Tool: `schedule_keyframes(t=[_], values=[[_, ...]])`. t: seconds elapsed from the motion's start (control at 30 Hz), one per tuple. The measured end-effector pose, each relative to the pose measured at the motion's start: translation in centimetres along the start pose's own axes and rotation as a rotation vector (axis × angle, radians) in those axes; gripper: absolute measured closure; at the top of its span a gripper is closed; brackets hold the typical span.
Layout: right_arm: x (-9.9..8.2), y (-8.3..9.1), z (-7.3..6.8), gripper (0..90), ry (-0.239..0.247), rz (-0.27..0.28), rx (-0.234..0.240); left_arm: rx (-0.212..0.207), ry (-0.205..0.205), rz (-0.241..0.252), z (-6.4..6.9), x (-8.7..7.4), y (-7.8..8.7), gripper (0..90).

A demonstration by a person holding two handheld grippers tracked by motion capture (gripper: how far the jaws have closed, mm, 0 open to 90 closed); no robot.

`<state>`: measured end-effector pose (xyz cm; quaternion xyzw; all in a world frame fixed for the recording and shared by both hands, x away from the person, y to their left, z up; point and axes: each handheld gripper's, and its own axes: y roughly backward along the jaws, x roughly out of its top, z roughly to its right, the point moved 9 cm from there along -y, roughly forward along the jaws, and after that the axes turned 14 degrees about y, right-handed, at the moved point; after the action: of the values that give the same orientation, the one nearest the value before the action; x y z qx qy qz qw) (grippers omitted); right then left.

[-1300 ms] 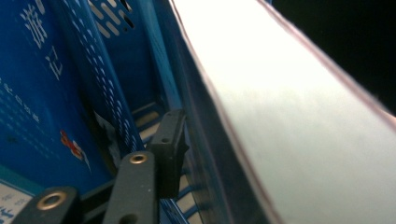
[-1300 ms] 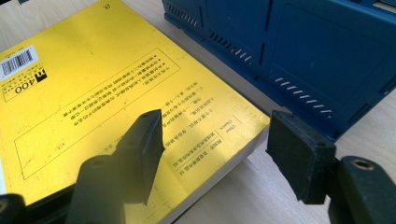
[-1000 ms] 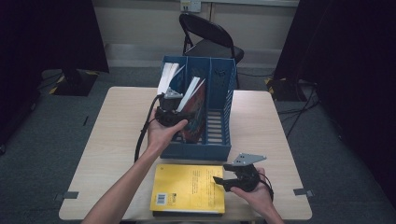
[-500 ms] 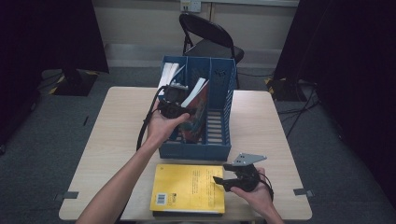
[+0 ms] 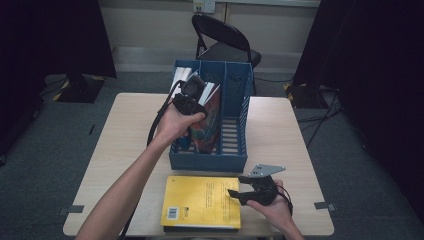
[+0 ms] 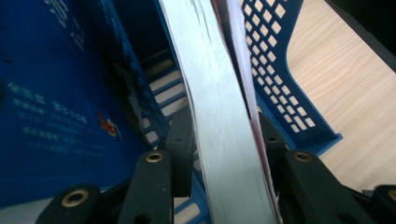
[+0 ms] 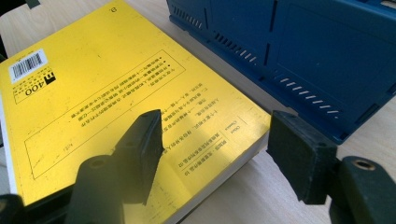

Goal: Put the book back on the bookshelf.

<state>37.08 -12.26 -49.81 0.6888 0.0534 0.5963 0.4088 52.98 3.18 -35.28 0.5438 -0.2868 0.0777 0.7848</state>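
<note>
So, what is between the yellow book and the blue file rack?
Only a bare strip of table separates yellow book from blue file rack, in the high view.

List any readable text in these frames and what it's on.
"400": white label beside the barcode on the yellow book.
"Classics", roughly: small box on the same cover, blurred.
Framed lines of print on that cover: too small to read.
Pale print on the blue book in the blue rack: blurred.

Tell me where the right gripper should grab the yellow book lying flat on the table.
Grip the yellow book at its near corner by the page edge, coming in level from the right gripper's side: it lies flat, so probably only an edge lets the fingers close above and below.
</note>
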Motion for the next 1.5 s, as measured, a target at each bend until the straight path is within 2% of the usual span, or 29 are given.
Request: schedule_keyframes(t=[0.07, 0.1, 0.17, 0.23, 0.27, 0.3, 0.33, 0.4, 0.47, 0.5, 0.53, 0.6, 0.63, 0.77, 0.9, 0.97, 1.07, 1.1, 1.2, 1.23, 1.27, 1.37, 1.5], values=[[0.0, 0.0, 0.0, 35.4, -0.001, 0.000, 0.002, -0.004, 0.008, -0.018, 0.2, 0.1, -0.1, 66.0], [0.0, 0.0, 0.0, 35.5, -0.001, 0.002, 0.005, 0.009, -0.014, -0.028, 0.3, 0.2, -0.2, 66.0], [0.0, 0.0, -0.1, 35.6, 0.000, 0.003, 0.007, 0.024, -0.017, -0.044, 0.5, 0.2, -0.6, 65.8], [0.0, 0.0, -0.1, 35.5, -0.001, 0.003, 0.007, 0.020, -0.025, -0.060, 0.5, 0.2, -0.8, 65.4], [0.0, 0.0, -0.1, 35.5, -0.001, 0.003, 0.007, 0.026, -0.021, -0.087, 0.5, 0.2, -1.0, 65.4], [0.0, 0.1, -0.1, 35.5, -0.002, 0.004, 0.007, 0.033, 0.000, -0.101, 0.4, 0.3, -1.3, 66.5], [0.0, 0.1, -0.1, 35.5, -0.002, 0.004, 0.007, 0.033, 0.000, -0.101, 0.4, 0.3, -1.3, 66.8], [0.0, 0.1, 0.0, 35.5, -0.006, 0.004, 0.008, 0.043, 0.026, -0.167, 0.2, 0.2, -1.6, 66.1], [0.0, 0.1, 0.0, 35.5, -0.006, 0.007, 0.009, 0.060, 0.059, -0.196, 0.1, 0.4, -1.6, 68.3], [0.0, 0.1, 0.0, 35.5, -0.006, 0.007, 0.009, 0.060, 0.059, -0.196, 0.1, 0.4, -1.6, 68.9], [0.0, 0.0, 0.0, 35.5, -0.004, 0.006, 0.010, 0.061, 0.066, -0.216, 0.0, 0.4, -1.7, 68.9], [0.0, 0.0, -0.1, 35.5, -0.003, 0.006, 0.016, 0.040, 0.083, -0.229, -0.1, 0.4, -1.7, 68.7], [0.0, -0.1, -0.1, 35.5, -0.006, 0.004, 0.016, 0.028, 0.094, -0.254, 0.0, 0.3, -1.8, 67.2], [-0.1, -0.1, -0.1, 35.3, -0.006, -0.001, 0.015, 0.027, 0.094, -0.279, 0.3, 0.2, -1.9, 66.0], [0.0, -0.1, -0.1, 35.2, -0.005, -0.002, 0.013, 0.064, 0.081, -0.283, 0.5, 0.2, -2.1, 69.0], [-0.1, -0.1, -0.2, 35.1, -0.004, -0.003, 0.011, 0.065, 0.080, -0.281, 0.5, 0.2, -2.2, 69.4], [-0.1, -0.1, -0.2, 34.9, -0.003, -0.003, 0.012, 0.079, 0.054, -0.288, 0.3, 0.1, -2.4, 69.6], [-0.1, -0.1, -0.1, 34.9, -0.004, -0.004, 0.009, 0.090, 0.066, -0.290, 0.1, 0.2, -2.5, 71.1], [-0.1, 0.0, -0.1, 35.0, -0.003, 0.000, 0.006, 0.086, 0.059, -0.291, 0.0, 0.2, -2.4, 71.9], [0.0, 0.0, 0.0, 35.0, -0.004, 0.003, 0.005, 0.076, 0.083, -0.294, -0.2, 0.2, -2.4, 72.6], [0.0, 0.0, 0.0, 34.9, -0.005, 0.003, 0.003, 0.071, 0.088, -0.292, -0.2, 0.3, -2.4, 72.8], [0.0, 0.1, 0.1, 34.9, -0.006, 0.003, 0.001, 0.073, 0.102, -0.237, -0.3, 0.7, -2.4, 73.5], [0.0, 0.3, 0.3, 34.9, -0.009, 0.012, -0.009, 0.070, 0.111, -0.218, -0.6, 1.1, -2.5, 73.9]])
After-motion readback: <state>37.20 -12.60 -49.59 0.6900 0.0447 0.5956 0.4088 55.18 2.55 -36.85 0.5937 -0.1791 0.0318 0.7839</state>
